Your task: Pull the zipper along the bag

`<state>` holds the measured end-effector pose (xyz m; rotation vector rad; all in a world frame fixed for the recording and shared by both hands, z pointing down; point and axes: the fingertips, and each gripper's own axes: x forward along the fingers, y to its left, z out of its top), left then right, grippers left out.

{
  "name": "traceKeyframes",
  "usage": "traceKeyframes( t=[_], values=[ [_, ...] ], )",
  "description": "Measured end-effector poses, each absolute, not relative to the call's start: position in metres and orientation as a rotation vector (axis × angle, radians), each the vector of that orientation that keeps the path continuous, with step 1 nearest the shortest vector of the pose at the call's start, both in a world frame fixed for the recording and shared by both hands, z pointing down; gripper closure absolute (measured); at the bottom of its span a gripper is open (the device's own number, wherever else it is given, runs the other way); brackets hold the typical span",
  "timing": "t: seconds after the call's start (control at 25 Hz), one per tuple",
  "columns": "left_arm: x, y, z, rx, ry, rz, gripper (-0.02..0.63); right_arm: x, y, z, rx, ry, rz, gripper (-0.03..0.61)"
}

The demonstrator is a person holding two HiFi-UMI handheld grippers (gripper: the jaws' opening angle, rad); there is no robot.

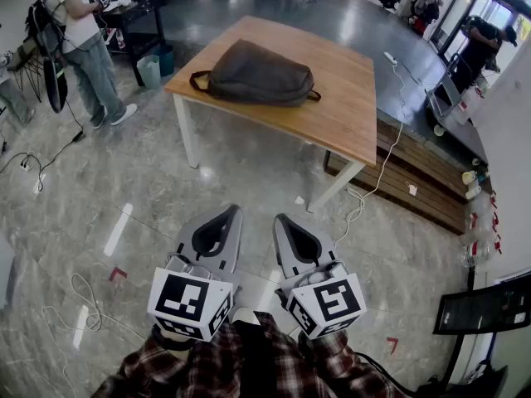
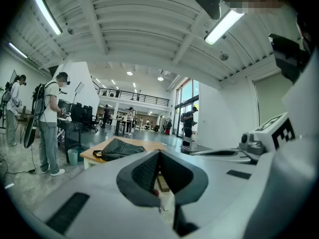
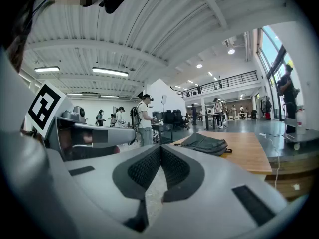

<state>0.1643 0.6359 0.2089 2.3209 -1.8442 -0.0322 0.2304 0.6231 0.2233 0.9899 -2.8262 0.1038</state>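
Note:
A dark grey backpack (image 1: 253, 73) lies flat on a wooden table (image 1: 348, 106) a few steps ahead, with a strap loop at its left end. It also shows far off as the backpack (image 2: 119, 148) in the left gripper view and the backpack (image 3: 204, 144) in the right gripper view. Both grippers are held low over the floor, side by side, well short of the table. My left gripper (image 1: 233, 212) is shut with nothing between its jaws, its tips meeting (image 2: 159, 152). My right gripper (image 1: 280, 220) is shut and empty too, its tips closed (image 3: 160, 147). The zipper is too small to make out.
A person (image 1: 79, 36) stands at a dark cart left of the table, beside a teal bin (image 1: 149, 70). Loose cables (image 1: 83, 297) lie on the marble floor at the left. A white cable (image 1: 377, 181) trails past a low wooden bench (image 1: 415, 181) right of the table.

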Motion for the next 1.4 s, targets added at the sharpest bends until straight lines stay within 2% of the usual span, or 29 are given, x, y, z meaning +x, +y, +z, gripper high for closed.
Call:
traceKeyframes(
  t=[0.24,0.76,1.16,1.4],
  values=[
    [0.116,0.565,0.217,2.340,-1.819,-0.030,0.603,0.180,0.553,0.230,1.007,-2.813,0.090,0.568],
    [-0.033,0.405,0.213,2.375,-1.772,-0.031,0.603,0.053,0.391,0.222,1.175,-2.762,0.066,0.568],
    [-0.076,0.282,0.245,2.381,-1.657,0.033,0.603,0.009,0.270,0.254,1.240,-2.687,0.177,0.568],
    [-0.077,0.175,0.236,2.429,-1.635,0.038,0.603,0.004,0.166,0.247,1.261,-2.688,0.150,0.568]
  ],
)
